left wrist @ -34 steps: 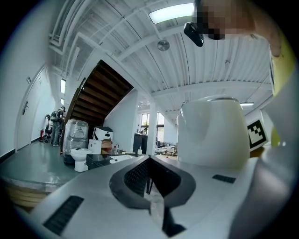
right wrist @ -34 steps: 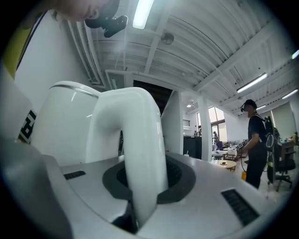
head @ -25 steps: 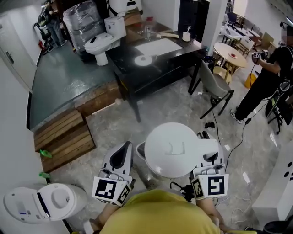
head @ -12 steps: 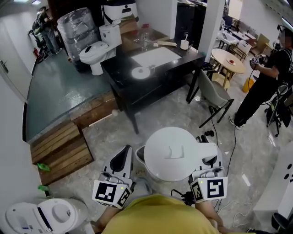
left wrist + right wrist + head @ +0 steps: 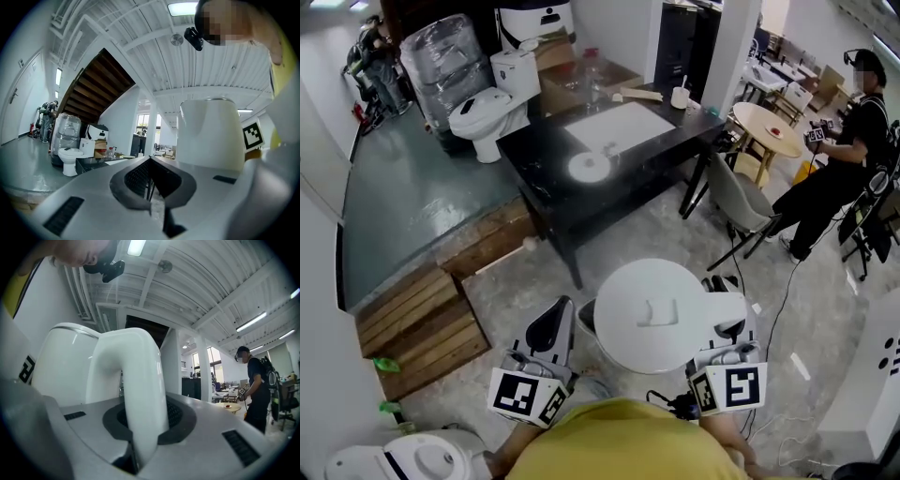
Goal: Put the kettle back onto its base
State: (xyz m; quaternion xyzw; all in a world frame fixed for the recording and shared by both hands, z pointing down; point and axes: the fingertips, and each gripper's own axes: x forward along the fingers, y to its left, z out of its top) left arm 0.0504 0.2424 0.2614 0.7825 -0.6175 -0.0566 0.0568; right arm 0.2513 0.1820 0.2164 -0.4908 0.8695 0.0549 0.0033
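The left gripper (image 5: 553,317) has its jaws together on nothing, just beside the kettle (image 5: 652,314). The right gripper (image 5: 729,323) is clamped on its handle (image 5: 136,394), holding the kettle over the floor, well apart from the base (image 5: 586,167) on the table (image 5: 534,150).

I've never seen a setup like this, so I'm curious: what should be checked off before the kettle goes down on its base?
1. Grip on the kettle: ok. The right gripper has its jaws closed on the handle.
2. Kettle upright: ok.
3. Base in sight and bare: ok. It lies on the black table with nothing on it.
4. Kettle above the base: not ok. It hangs over the floor, well short of the table.
5. Left gripper out of the way: ok. Its jaws are together and empty, beside the kettle.
6. Water inside the kettle: cannot tell.
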